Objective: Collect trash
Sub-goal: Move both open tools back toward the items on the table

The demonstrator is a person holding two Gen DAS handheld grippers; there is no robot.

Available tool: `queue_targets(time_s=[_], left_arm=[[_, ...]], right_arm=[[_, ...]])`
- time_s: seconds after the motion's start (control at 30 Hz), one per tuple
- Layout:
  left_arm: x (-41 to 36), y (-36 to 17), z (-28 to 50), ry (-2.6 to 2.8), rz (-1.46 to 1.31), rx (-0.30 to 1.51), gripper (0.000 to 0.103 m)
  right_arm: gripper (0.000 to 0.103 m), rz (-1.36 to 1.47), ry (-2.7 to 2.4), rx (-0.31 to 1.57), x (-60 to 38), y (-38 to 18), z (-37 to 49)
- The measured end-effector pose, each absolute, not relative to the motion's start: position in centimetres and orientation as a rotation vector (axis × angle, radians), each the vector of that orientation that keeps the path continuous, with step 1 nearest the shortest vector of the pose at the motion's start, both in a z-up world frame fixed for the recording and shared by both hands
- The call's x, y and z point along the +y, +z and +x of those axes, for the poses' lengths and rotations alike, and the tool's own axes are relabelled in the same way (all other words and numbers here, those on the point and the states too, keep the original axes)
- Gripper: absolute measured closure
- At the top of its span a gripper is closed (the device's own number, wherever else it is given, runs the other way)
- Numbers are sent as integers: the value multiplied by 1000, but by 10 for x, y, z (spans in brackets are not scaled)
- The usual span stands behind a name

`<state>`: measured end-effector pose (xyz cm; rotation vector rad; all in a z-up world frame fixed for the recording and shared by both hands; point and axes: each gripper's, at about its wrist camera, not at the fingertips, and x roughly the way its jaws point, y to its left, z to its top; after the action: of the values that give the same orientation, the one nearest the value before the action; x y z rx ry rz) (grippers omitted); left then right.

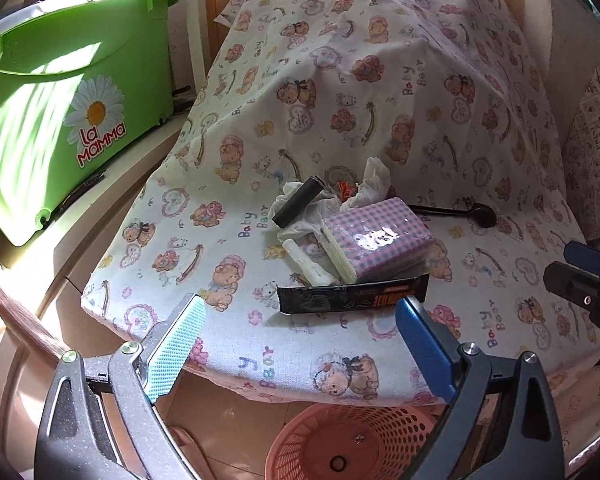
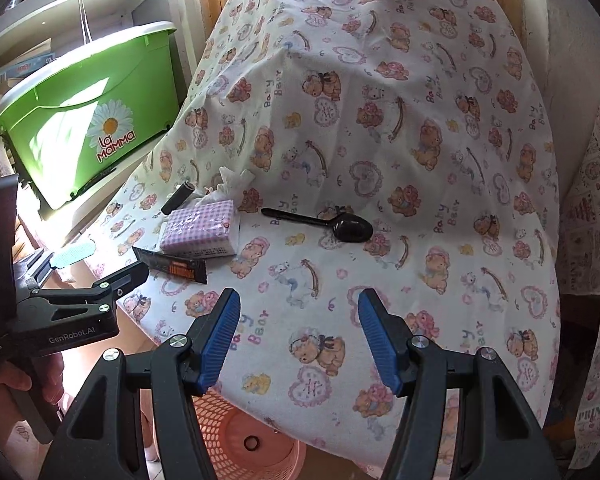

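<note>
While nearly every piece of trash lies on the desk [image 1: 148,308], which is covered by a bear-print cloth, the collection task is judged to be at an early stage. The pink basket [image 1: 400,428] stands on the floor below the near edge of the desk; through its open top only a small dark ring [image 1: 337,463] on its bottom and one tiny scrap can be made out, so little or nothing has been deposited as far as the views show. On the desk, a cluster of items sits left of centre: crumpled tissues [image 1: 374,184], a dark cylinder [image 1: 298,201] resting on them, a white plastic piece [image 1: 304,261], a pink checked tissue pack [image 1: 380,240], and a flat black wrapper [image 1: 354,298] lying just near of the pack. A black plastic spoon [image 2: 320,224] lies apart to the right of the cluster. The left hand-held gripper [image 1: 300,320] has its jaws spread wide with nothing between them, and it is aimed at the near side of the cluster, the wrapper being the closest item. The right hand-held gripper [image 2: 298,336] is partly spread and empty, hovering over bare cloth near of the spoon. Remaining work, as judged: pick up each item in turn and drop it into the basket. Whether the tissue pack counts as trash cannot be determined. A green tub [image 1: 60,120] stands on a shelf to the far left and takes no part.
</note>
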<state>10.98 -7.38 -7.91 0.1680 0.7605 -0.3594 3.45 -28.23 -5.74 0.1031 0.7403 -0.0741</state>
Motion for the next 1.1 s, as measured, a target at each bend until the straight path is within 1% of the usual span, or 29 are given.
queue_targets(time_s=[0.13, 0.23, 0.4, 0.43, 0.5, 0.63, 0.77, 0.93, 1.1], left_arm=[[-83, -74, 111, -395, 148, 751, 8], [-94, -73, 110, -404, 183, 738, 8], [-106, -84, 118, -394, 231, 781, 8], [-107, -85, 120, -390, 239, 783, 8], [-109, -90, 124, -380, 272, 795, 1], [-109, -105, 135, -369, 324, 831, 2], [-101, -110, 139, -379, 258, 856, 1], [-91, -107, 145, -267, 284, 834, 1], [-70, -109, 158, -309, 129, 899, 1]], right_arm=[[39, 72, -107, 722, -291, -52, 49], [39, 152, -150, 711, -301, -55, 48], [38, 265, -158, 699, -309, -56, 42], [38, 264, -159, 701, -309, -55, 42], [37, 258, -167, 698, -309, -54, 41], [35, 270, -170, 690, -310, -54, 38], [35, 260, -171, 700, -309, -56, 37], [35, 257, -159, 703, -305, -56, 34], [35, 249, -157, 709, -303, -57, 31]])
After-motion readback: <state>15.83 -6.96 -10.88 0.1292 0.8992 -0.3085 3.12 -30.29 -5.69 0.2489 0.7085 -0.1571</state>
